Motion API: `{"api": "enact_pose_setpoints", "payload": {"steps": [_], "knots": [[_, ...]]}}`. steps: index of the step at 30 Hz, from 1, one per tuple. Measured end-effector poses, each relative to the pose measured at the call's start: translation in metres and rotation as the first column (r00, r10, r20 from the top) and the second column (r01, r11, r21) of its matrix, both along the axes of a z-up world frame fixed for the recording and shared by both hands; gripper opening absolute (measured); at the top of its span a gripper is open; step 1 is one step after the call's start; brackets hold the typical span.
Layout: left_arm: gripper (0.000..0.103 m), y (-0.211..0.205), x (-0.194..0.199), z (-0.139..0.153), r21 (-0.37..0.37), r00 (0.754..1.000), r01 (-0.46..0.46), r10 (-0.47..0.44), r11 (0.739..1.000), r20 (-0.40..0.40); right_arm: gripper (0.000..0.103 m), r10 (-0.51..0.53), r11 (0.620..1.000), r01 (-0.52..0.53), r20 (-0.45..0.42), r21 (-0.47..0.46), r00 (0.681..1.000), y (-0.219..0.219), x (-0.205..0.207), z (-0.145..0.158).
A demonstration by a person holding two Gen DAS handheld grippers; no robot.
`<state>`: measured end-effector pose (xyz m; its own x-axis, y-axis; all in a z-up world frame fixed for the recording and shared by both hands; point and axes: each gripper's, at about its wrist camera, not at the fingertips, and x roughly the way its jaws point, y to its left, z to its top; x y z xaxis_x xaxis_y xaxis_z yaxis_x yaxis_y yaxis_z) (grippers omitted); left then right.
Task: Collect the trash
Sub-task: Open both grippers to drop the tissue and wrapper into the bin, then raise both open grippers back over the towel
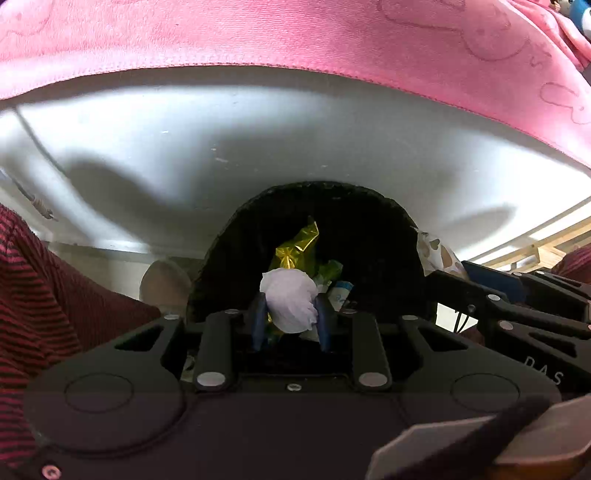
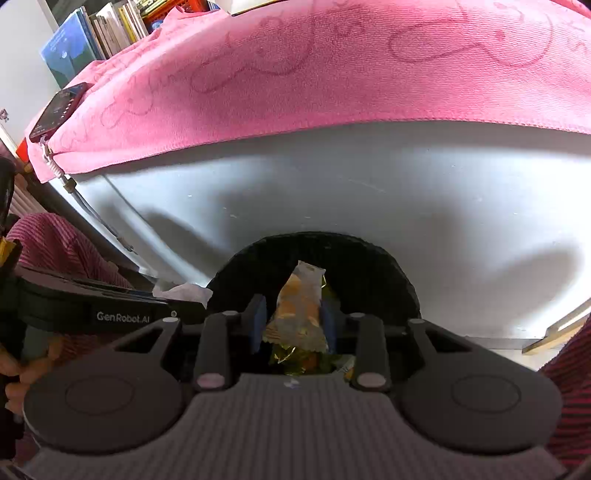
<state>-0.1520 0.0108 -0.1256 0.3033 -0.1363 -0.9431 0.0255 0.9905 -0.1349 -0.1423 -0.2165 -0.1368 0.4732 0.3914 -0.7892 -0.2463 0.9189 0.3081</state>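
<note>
**Drop-off over the bin: both loads at the mouth**

Step in hand, as judged: release of collected trash into the round black bin [image 1: 229, 251], seen at lower centre of both views, against a white tabletop [image 1: 258, 129] with a pink towel [image 1: 295, 33] across the top of the frame.

Left gripper [image 1: 290, 314]: narrow, clamped on a crumpled white tissue ball [image 1: 291, 302], blue pads [image 1: 258, 321] pressing on both flanks. Tissue held directly over the bin's dark opening, above a gold foil wrapper [image 1: 295, 247] and green scraps already inside.

Right gripper [image 2: 295, 317]: somewhat wider, with an orange-printed pale snack wrapper [image 2: 299, 306] upright between the pads. Thin dark gap visible on the wrapper's left side; grip appears slack, not pressing. Wrapper also poised over the bin mouth, more foil visible beneath it.

Next move, as judged: open the left jaws fully so the tissue falls clear. Spread the right jaws further if the wrapper clings to a pad. Keep both tips inside the rim line; light paper and film likely to drift or snag on the edge. Then lift both clear and look for remaining litter; none visible on the tabletop in these views.
</note>
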Motion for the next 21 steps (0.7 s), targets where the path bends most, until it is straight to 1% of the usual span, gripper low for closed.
{"api": "enact_pose_setpoints", "payload": {"steps": [2, 3, 4, 6, 9, 11, 13, 15, 17, 21], "knots": [[0.037, 0.001, 0.000, 0.000, -0.012, 1.000, -0.003, 0.003, 1.000, -0.001, 0.059, -0.003, 1.000, 0.003, 0.000, 0.004, 1.000, -0.001, 0.000, 0.000], [0.047, 0.001, 0.001, 0.001, -0.013, 1.000, -0.005, 0.005, 1.000, -0.001, 0.063, -0.002, 1.000, 0.002, 0.000, 0.008, 1.000, -0.001, 0.000, 0.000], [0.052, 0.001, 0.001, 0.001, -0.010, 1.000, -0.007, 0.007, 1.000, 0.004, 0.064, -0.003, 1.000, 0.003, 0.001, 0.009, 1.000, -0.002, 0.000, 0.001], [0.053, 0.000, 0.000, 0.004, 0.006, 1.000, -0.003, 0.003, 1.000, 0.020, 0.068, -0.005, 1.000, 0.005, 0.005, 0.011, 1.000, -0.002, 0.001, 0.001], [0.060, -0.003, 0.000, 0.008, 0.035, 0.999, 0.005, -0.006, 0.999, 0.044, 0.071, -0.008, 1.000, 0.008, 0.010, 0.016, 1.000, -0.003, 0.001, 0.003], [0.062, -0.004, -0.001, 0.013, 0.044, 0.998, 0.009, -0.012, 0.999, 0.065, 0.072, -0.008, 1.000, 0.007, 0.020, 0.021, 1.000, -0.004, 0.001, 0.006], [0.064, -0.004, -0.001, 0.021, 0.048, 0.996, 0.011, -0.016, 0.999, 0.092, 0.073, -0.003, 1.000, 0.002, 0.042, 0.022, 0.999, -0.006, 0.002, 0.012], [0.066, -0.003, -0.001, 0.034, 0.036, 0.992, 0.016, -0.020, 0.999, 0.124, 0.075, 0.013, 1.000, -0.015, 0.081, 0.023, 0.997, -0.008, 0.002, 0.024], [0.068, -0.001, -0.001, 0.050, 0.017, 0.984, 0.027, -0.030, 0.999, 0.177, 0.077, 0.027, 0.999, -0.033, 0.123, 0.042, 0.992, -0.011, 0.004, 0.038], [0.078, 0.003, 0.002, 0.091, 0.000, 0.951, 0.042, -0.041, 0.999, 0.307, 0.082, 0.037, 0.990, -0.064, 0.209, 0.123, 0.977, -0.026, 0.013, 0.072]]}}
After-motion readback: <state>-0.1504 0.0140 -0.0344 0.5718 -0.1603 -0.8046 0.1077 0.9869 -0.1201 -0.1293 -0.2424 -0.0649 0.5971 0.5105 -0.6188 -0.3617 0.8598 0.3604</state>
